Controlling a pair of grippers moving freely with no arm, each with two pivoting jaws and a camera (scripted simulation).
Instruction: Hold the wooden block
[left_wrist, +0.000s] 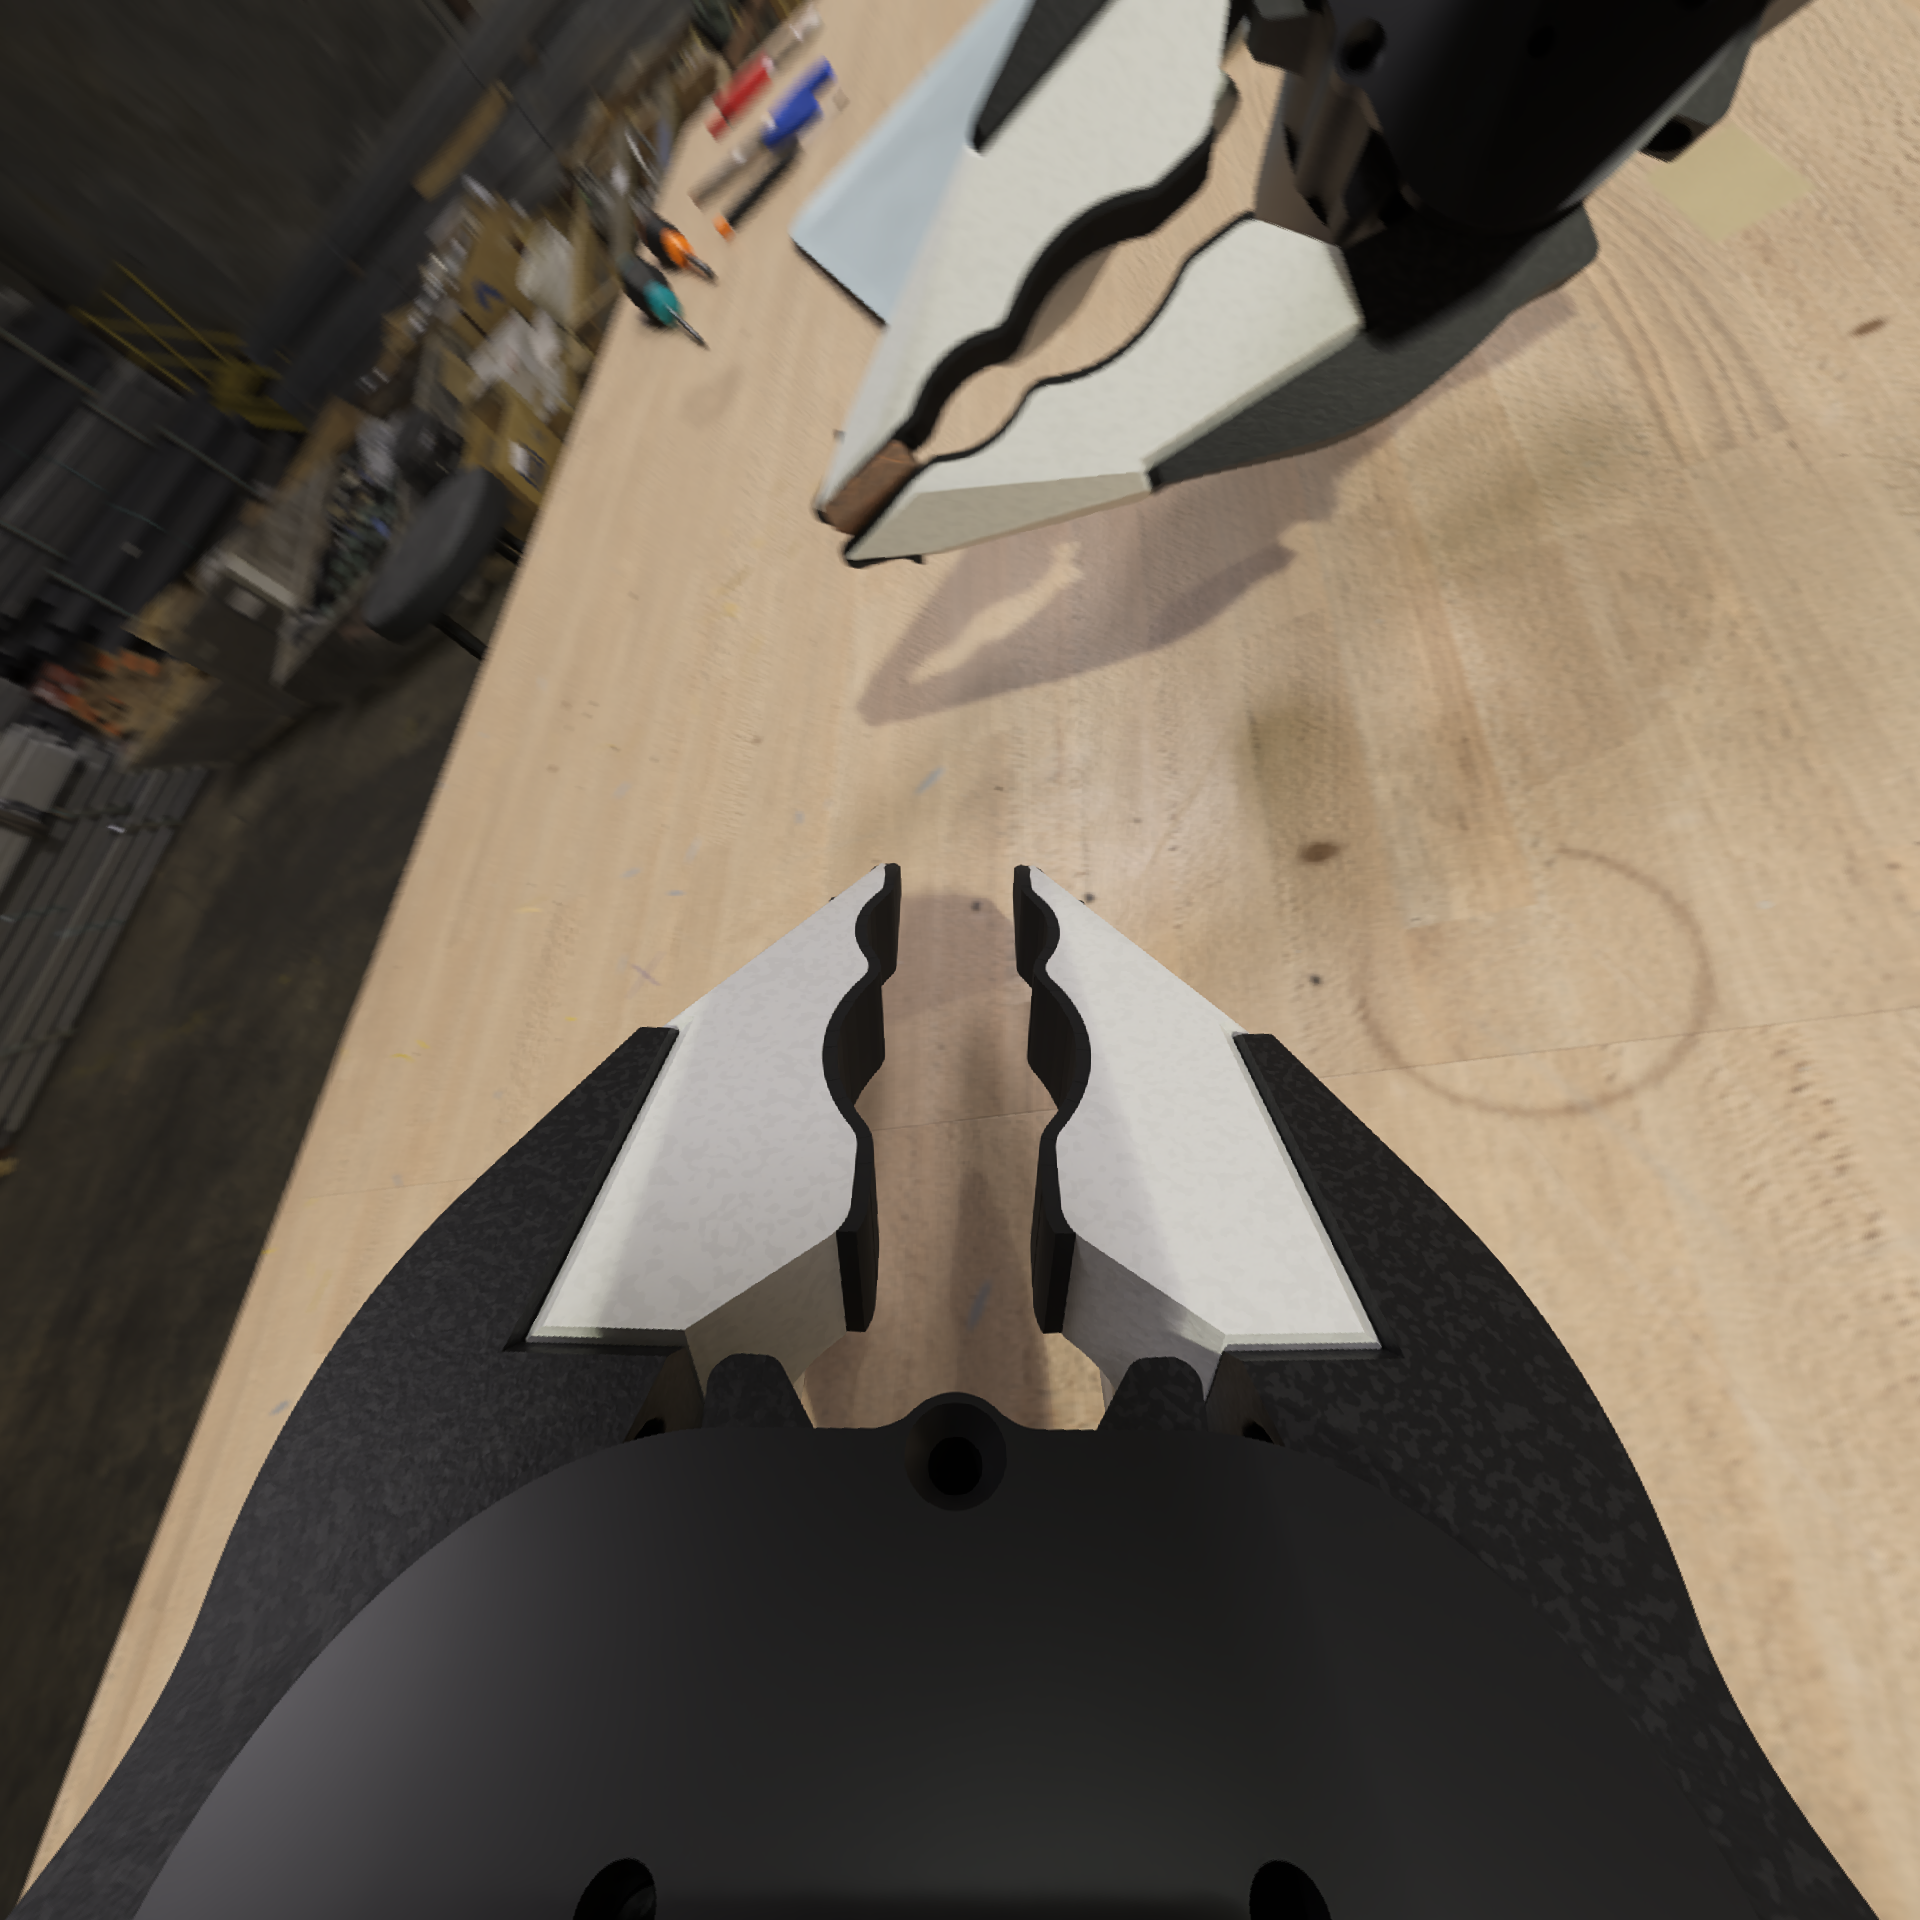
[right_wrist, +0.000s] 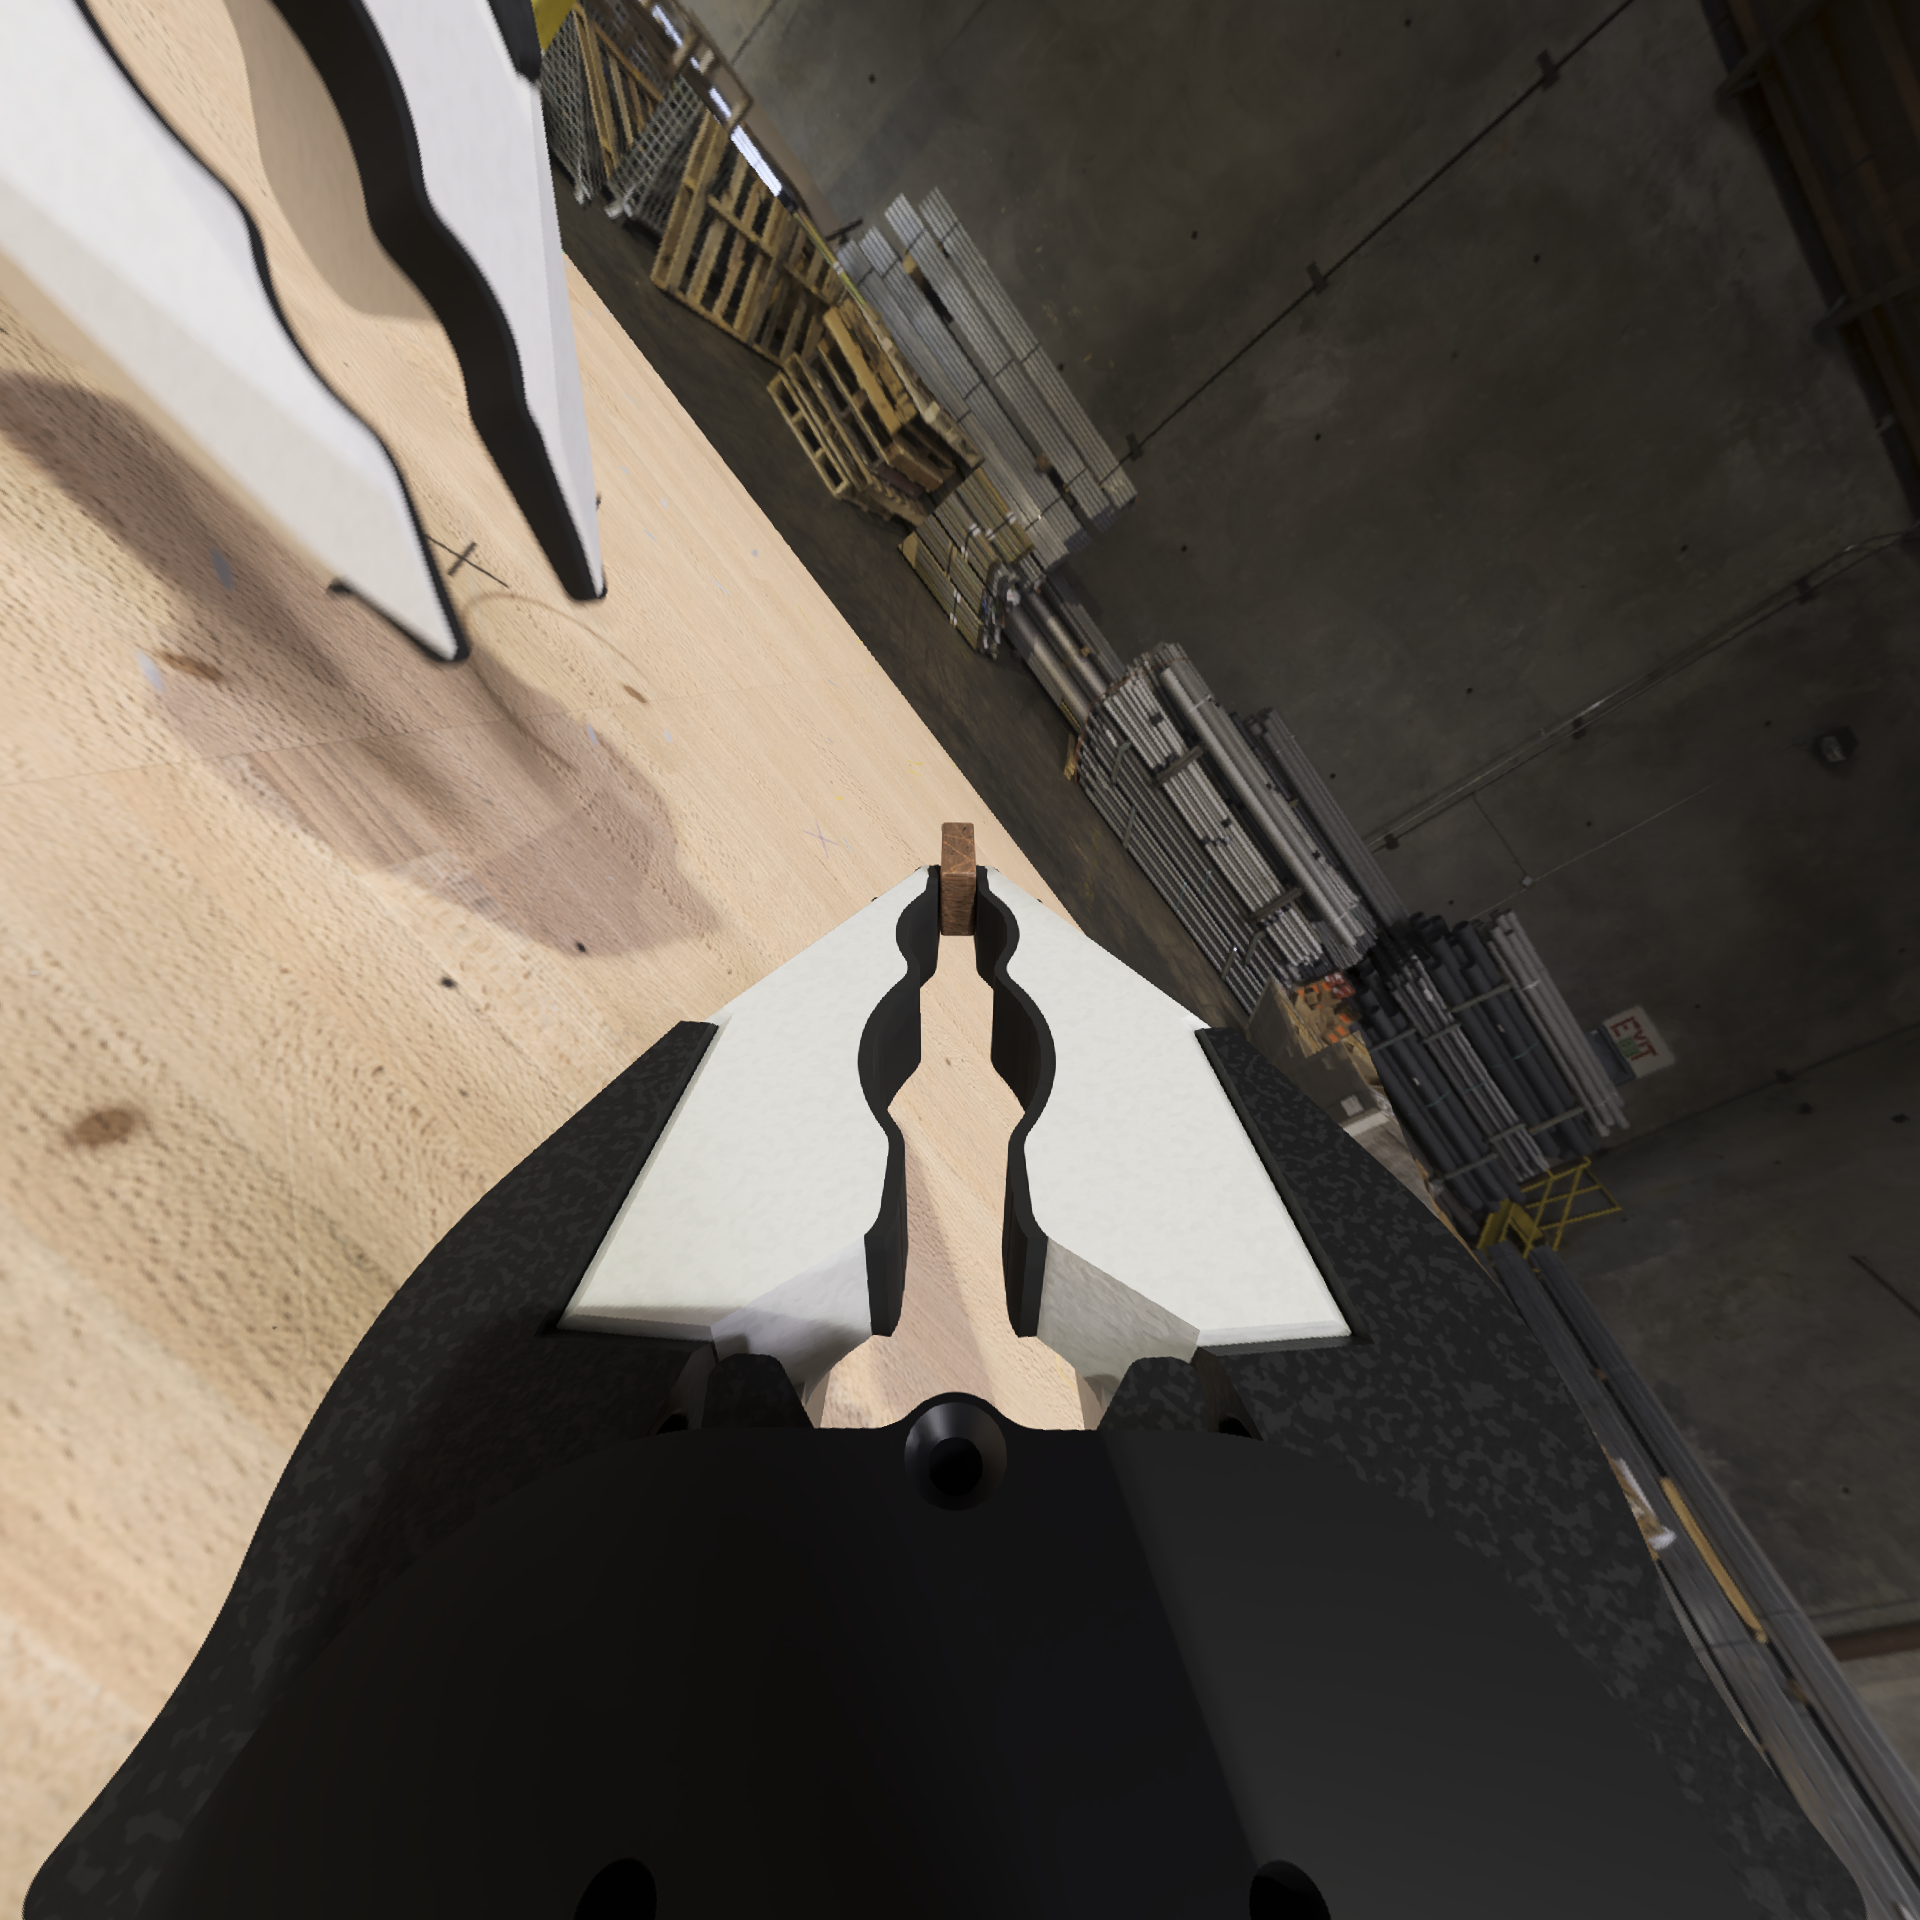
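The right tool (right_wrist: 957, 883) pinches the block (right_wrist: 957, 878) at its fingertips, above the counter (right_wrist: 312, 1039). The left tool (left_wrist: 956, 883) hangs released, empty. Holding step; next just calls for steady grip.

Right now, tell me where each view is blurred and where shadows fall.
Left wrist view: far tools and background shelving smear; the right gripper casts a soft shadow on the table. Right wrist view: the wooden block is sharp; the left gripper blurs, shadow beneath.
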